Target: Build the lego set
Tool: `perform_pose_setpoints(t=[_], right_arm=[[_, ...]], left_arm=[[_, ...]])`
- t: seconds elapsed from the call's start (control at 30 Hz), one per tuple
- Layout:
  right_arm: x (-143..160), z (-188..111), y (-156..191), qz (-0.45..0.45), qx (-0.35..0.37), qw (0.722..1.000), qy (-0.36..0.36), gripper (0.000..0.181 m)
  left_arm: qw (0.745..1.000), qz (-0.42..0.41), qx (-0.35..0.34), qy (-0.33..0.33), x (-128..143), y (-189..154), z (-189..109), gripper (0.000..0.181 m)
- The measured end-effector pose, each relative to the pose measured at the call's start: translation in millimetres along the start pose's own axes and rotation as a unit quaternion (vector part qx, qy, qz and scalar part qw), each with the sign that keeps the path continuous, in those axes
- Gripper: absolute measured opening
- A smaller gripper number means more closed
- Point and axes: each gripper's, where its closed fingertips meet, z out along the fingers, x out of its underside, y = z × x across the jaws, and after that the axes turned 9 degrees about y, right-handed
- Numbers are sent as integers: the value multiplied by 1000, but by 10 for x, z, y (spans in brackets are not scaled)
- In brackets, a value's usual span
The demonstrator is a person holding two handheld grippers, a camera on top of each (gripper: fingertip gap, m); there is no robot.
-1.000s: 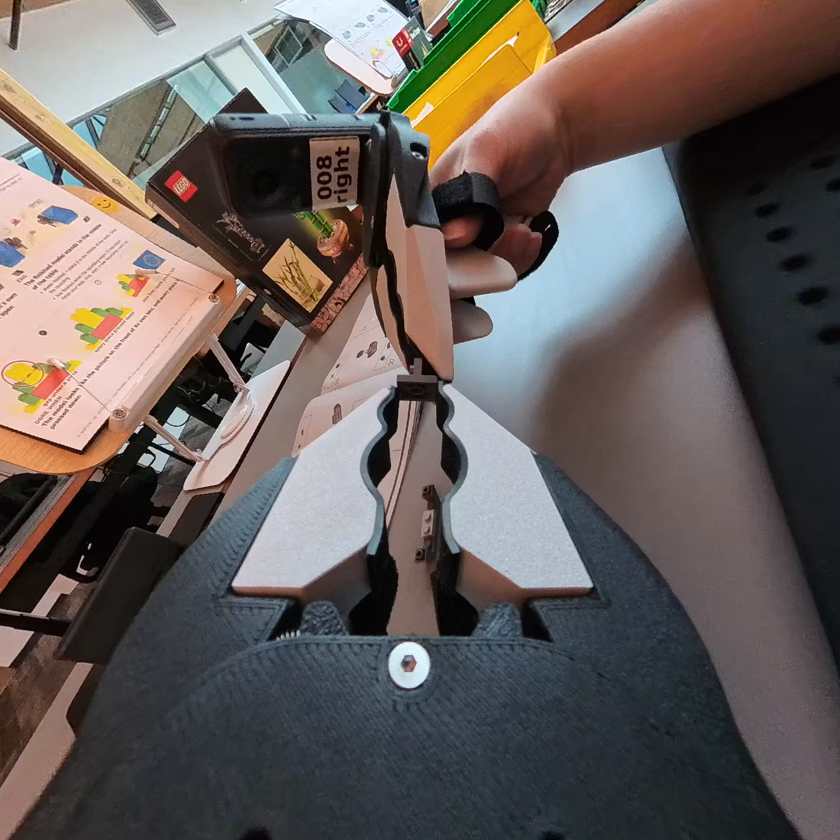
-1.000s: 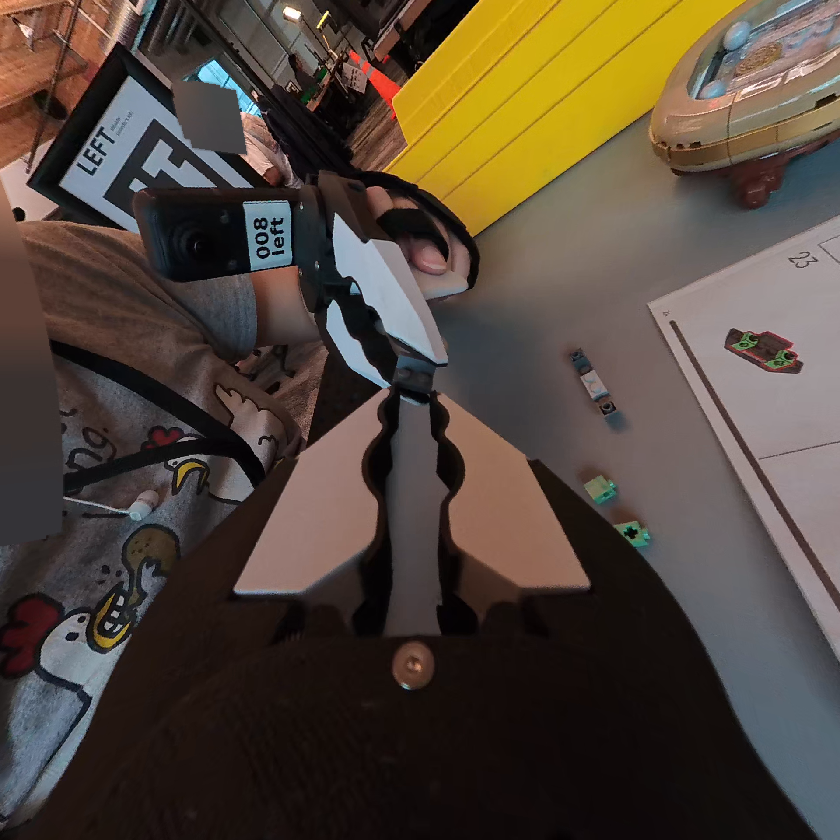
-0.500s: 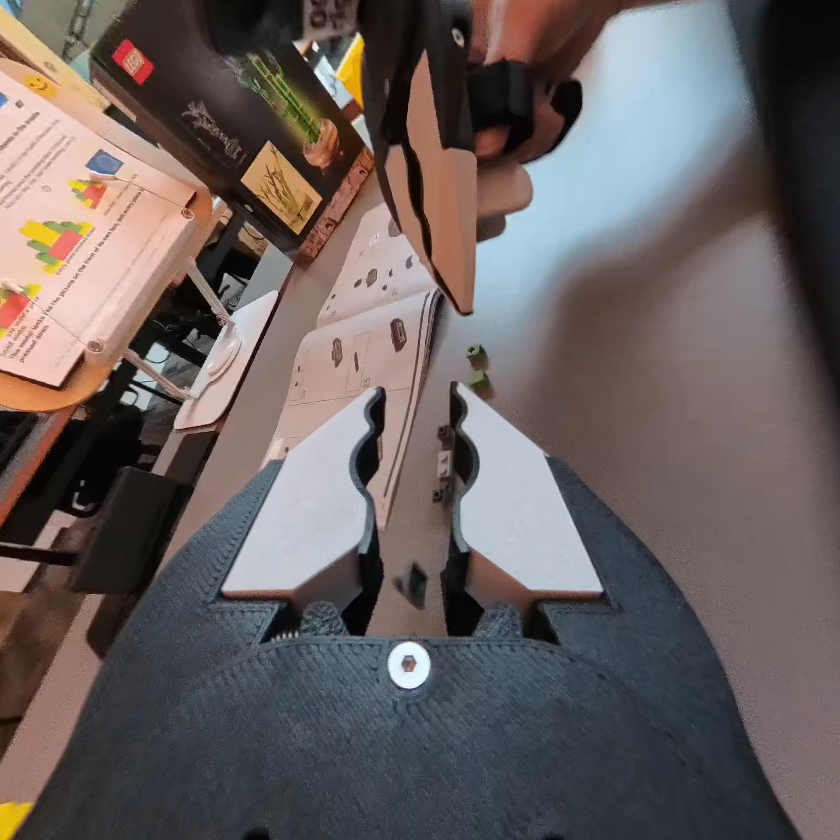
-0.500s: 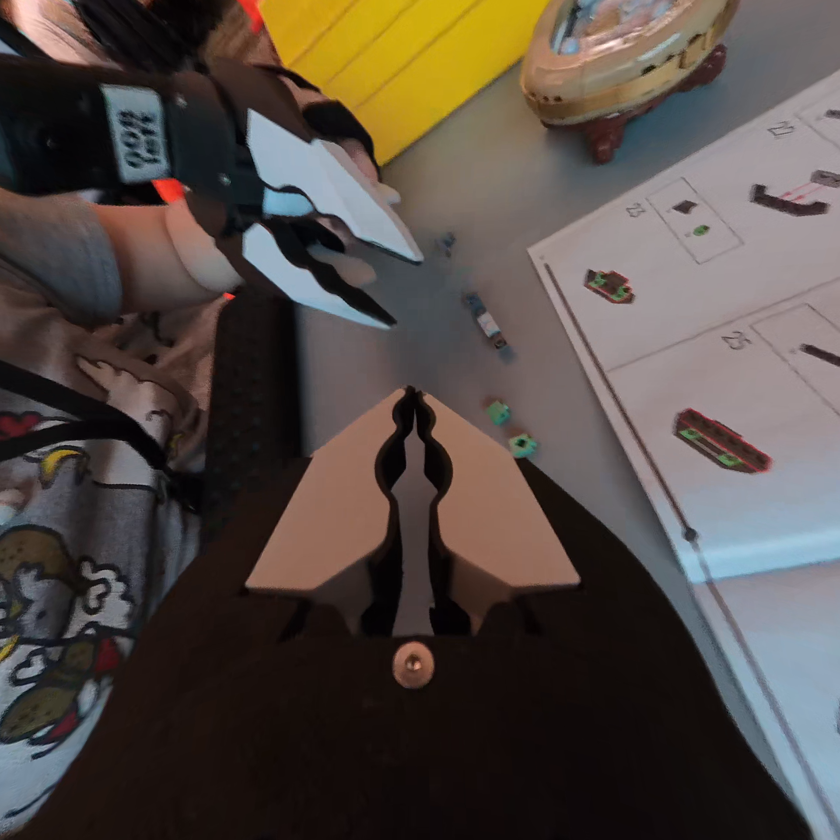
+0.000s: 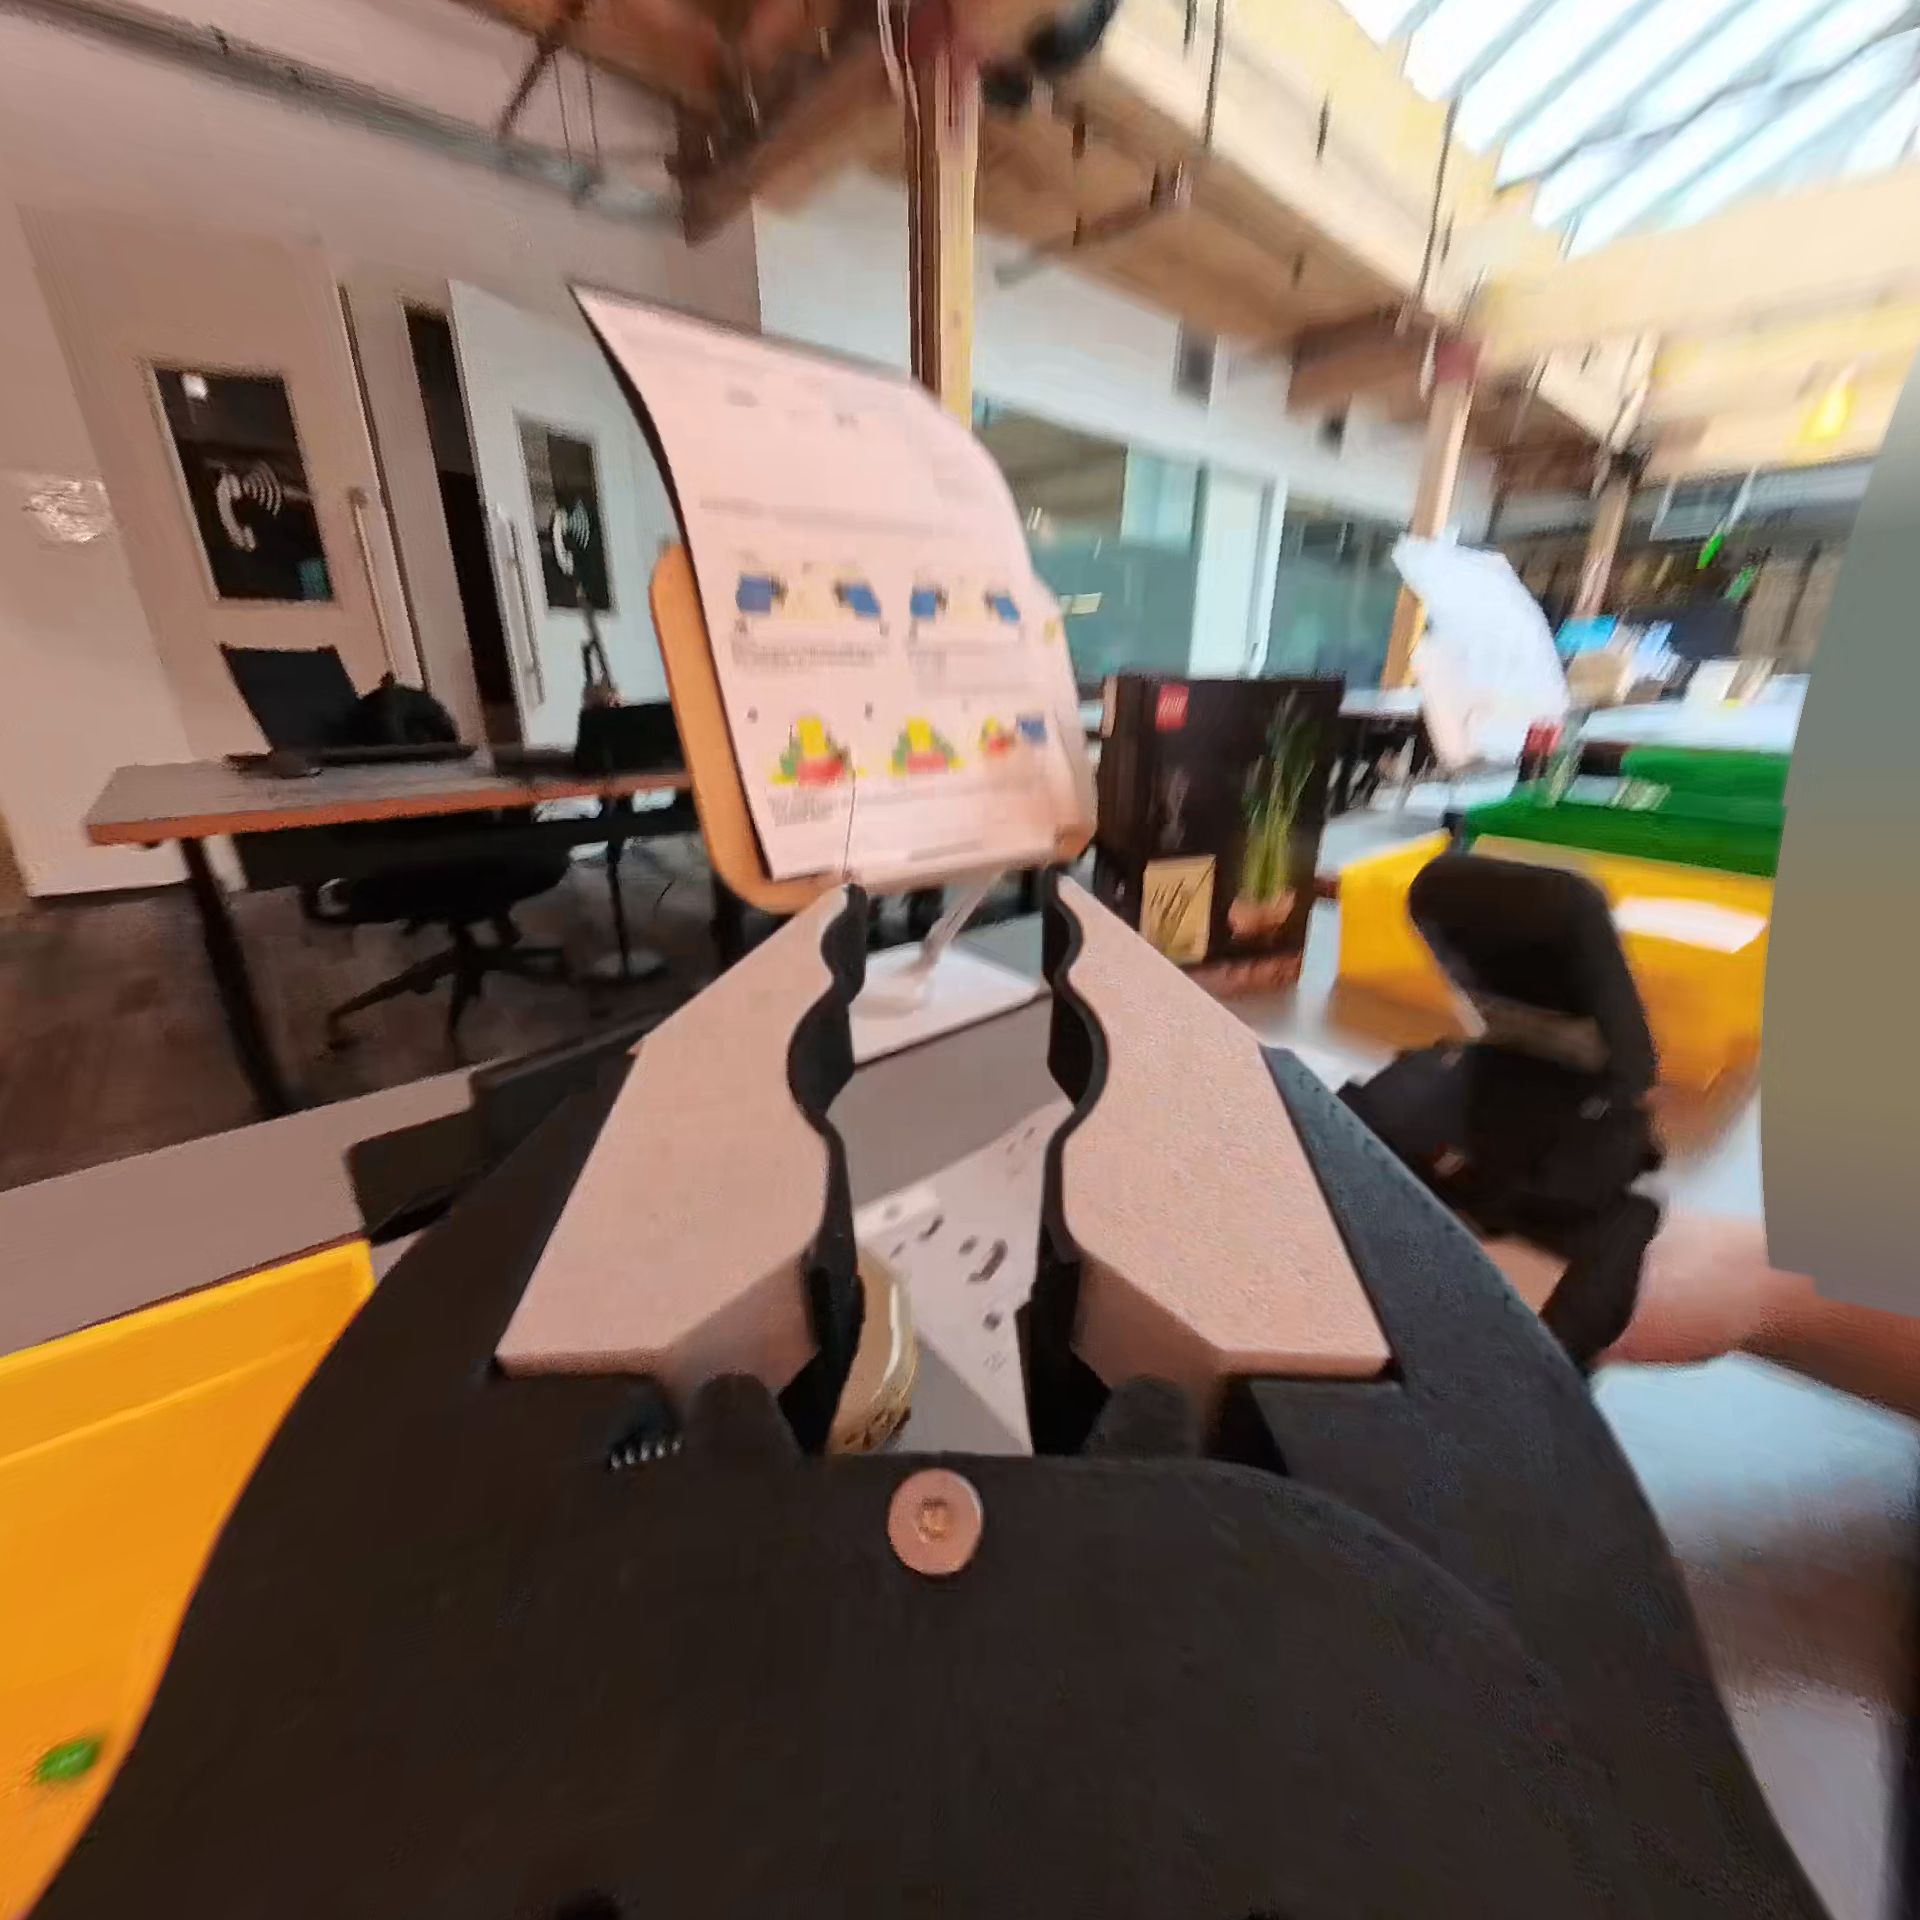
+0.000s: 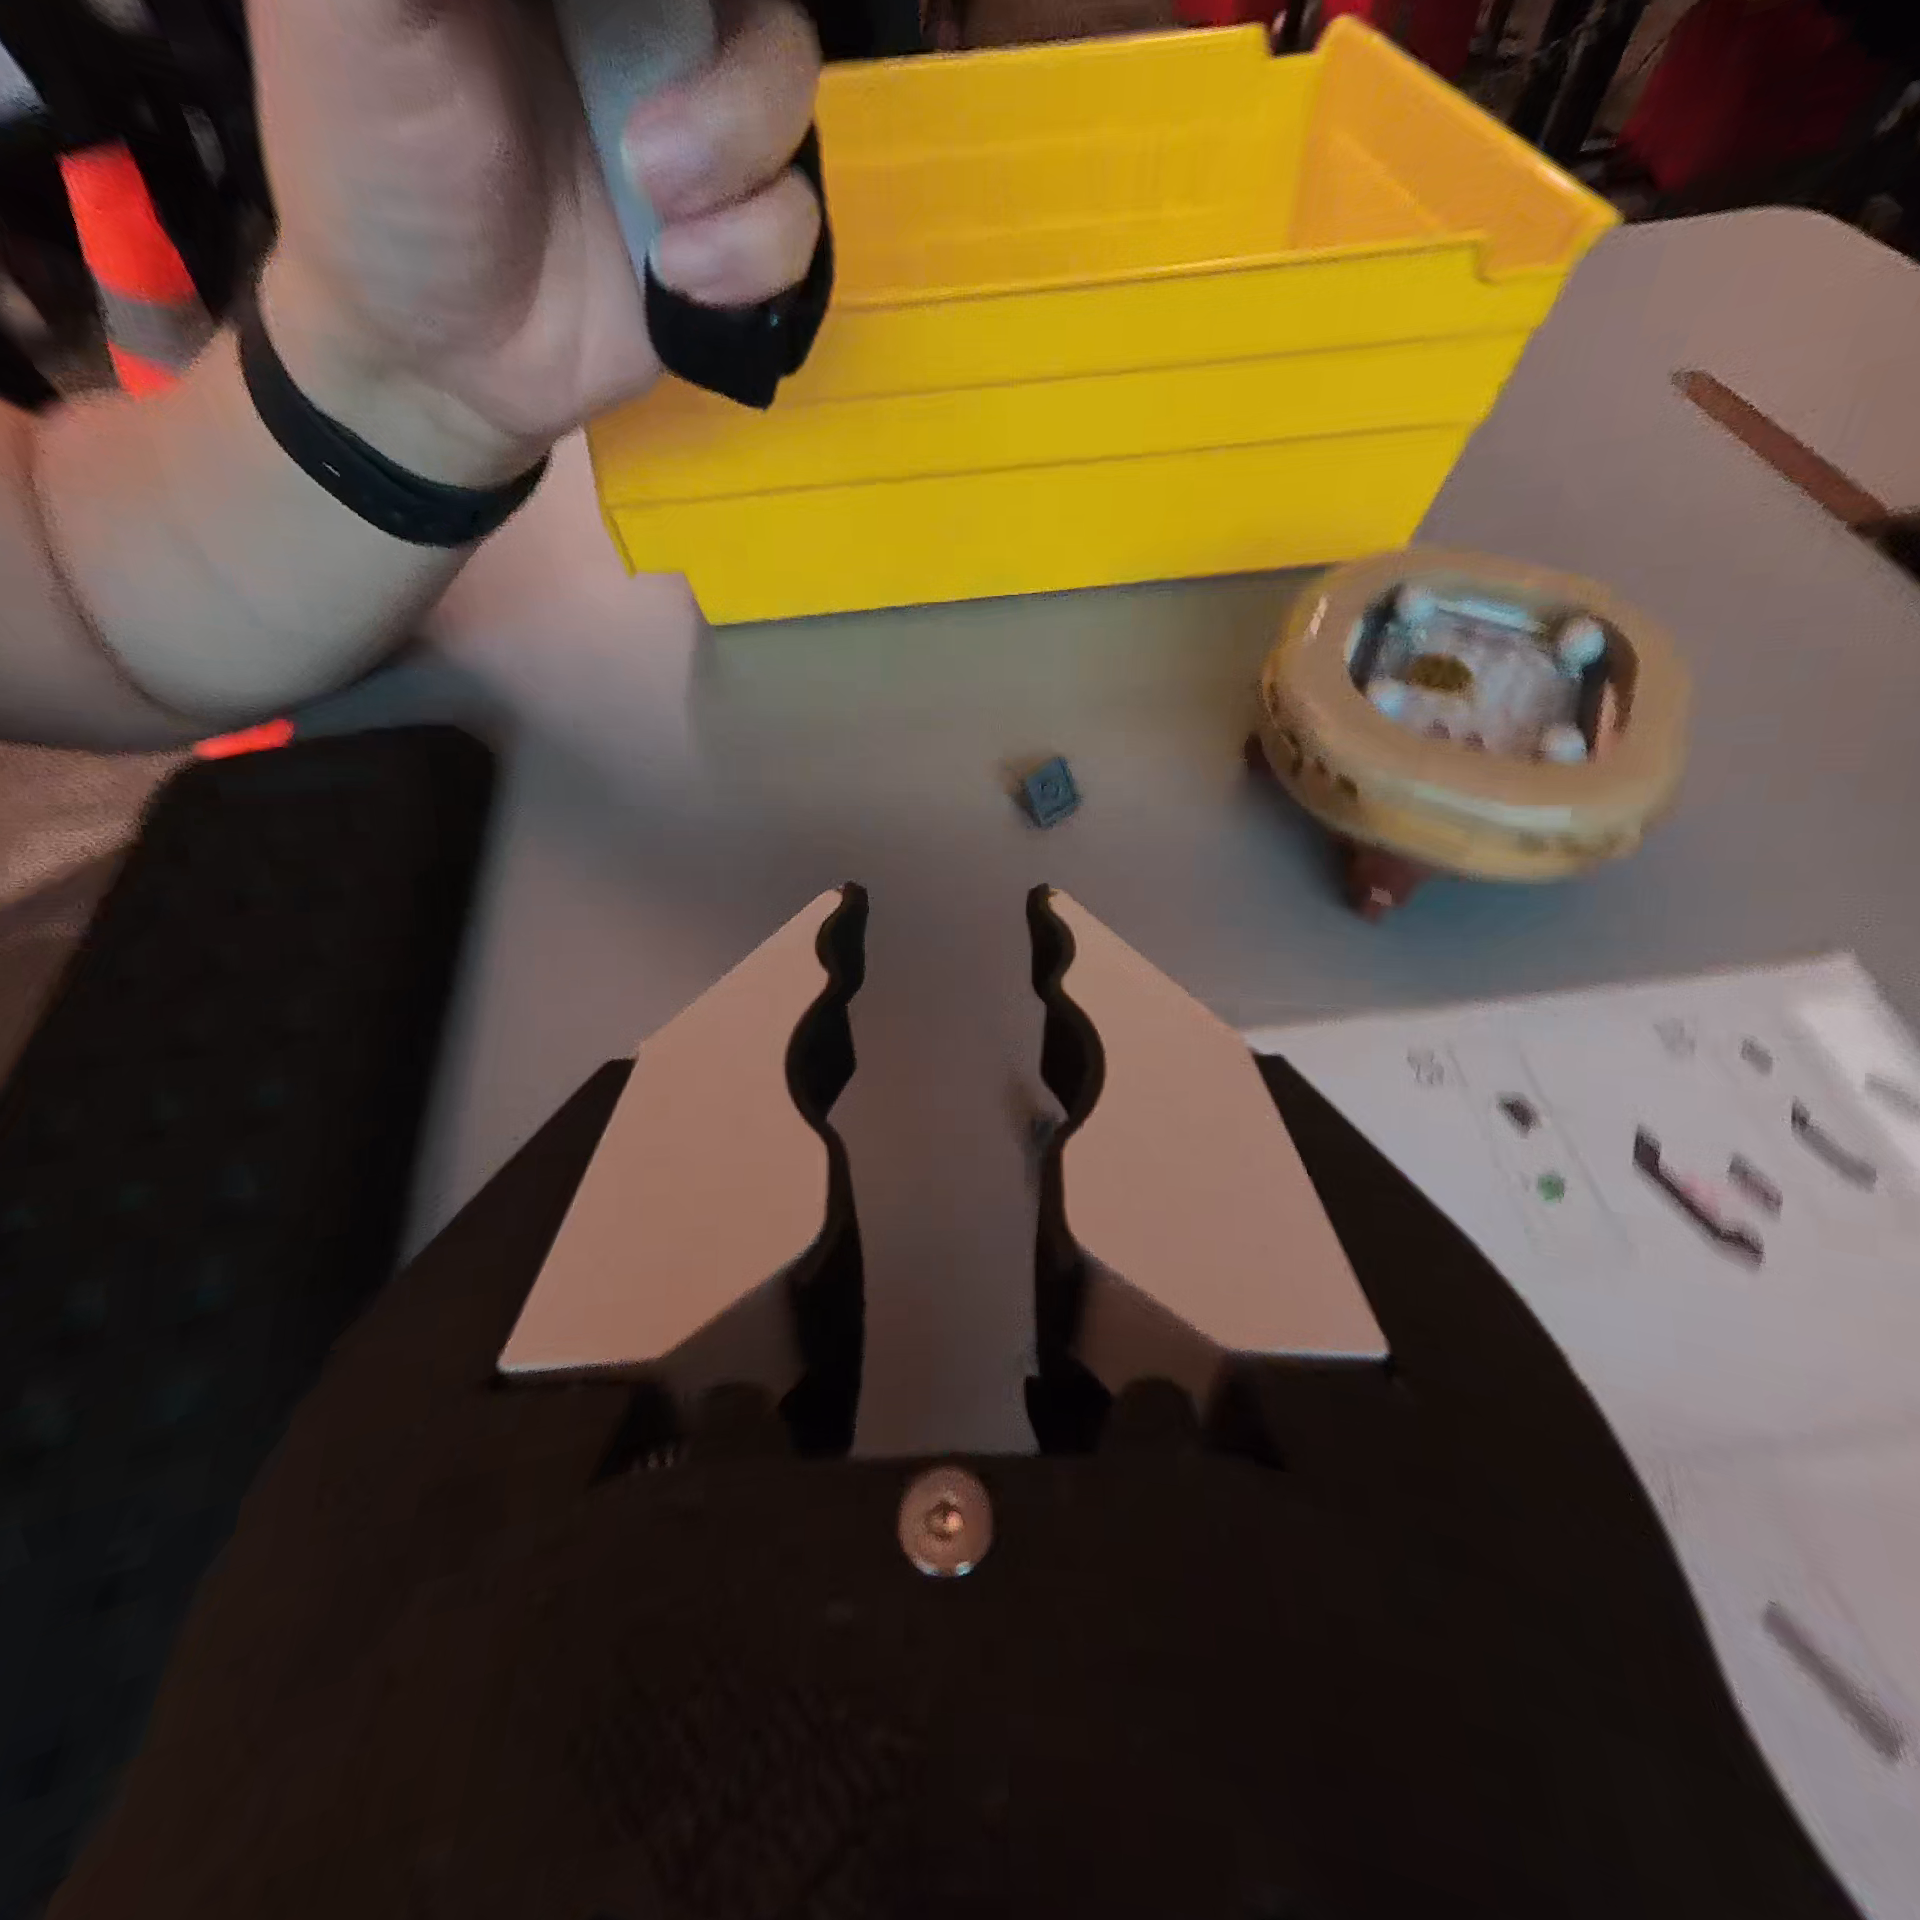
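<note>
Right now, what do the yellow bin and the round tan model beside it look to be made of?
Yellow bin: apparently moulded plastic, smooth with a slight sheen, ribbed walls. Round tan model: probably plastic bricks, tan ring on dark red feet; blur hides the finish.

Left wrist view is bright — daylight pours from a skylight (image 5: pixel 1704 135) at upper right, and motion blur smears the room, worst at the bowed wide-angle edges. Right wrist view is dimmer and softly blurred — the instruction booklet (image 6: pixel 1683 1247) smeared
</note>
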Motion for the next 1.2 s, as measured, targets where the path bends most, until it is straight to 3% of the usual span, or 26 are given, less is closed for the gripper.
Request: perform_pose_setpoints(t=[0.1, 0.23, 0.5, 0.6, 0.7, 0.77, 0.87, 0.97, 1.07, 1.2], right_arm=[[-100, 362, -100, -68, 43, 995, 57, 30], [-99, 724, -180, -39, 42, 992, 111, 29], [-43, 980, -267, 3, 66, 986, 151, 23], [40, 1015, -331, -1, 79, 983, 168, 10], [2, 736, -401, 8, 79, 983, 164, 9], [-72, 279, -492, 43, 78, 987, 133, 9], [-6, -502, -490, 170, 9, 983, 73, 8], [264, -1032, -434, 295, -39, 955, -11, 8], [346, -1233, -274, 385, -105, 907, -134, 8], [298, -1196, -88, 443, -191, 847, -224, 7]], left_arm=[[998, -34, 5, -50, -131, 82, -130, 33], [997, 33, -49, -50, -137, 144, -180, 31], [999, 25, -31, -35, -58, 74, -141, 27], [999, 21, -27, -29, -33, 78, -128, 26], [999, 27, -15, -24, -14, 32, -121, 22], [999, 33, -13, -13, 31, 17, -101, 20], [999, 36, 11, 14, 136, -72, -36, 22], [995, 51, 56, 57, 322, -281, 65, 27], [981, 88, 138, 103, 598, -680, 161, 35], [952, 105, 237, 164, 1080, -1272, 232, 35]])
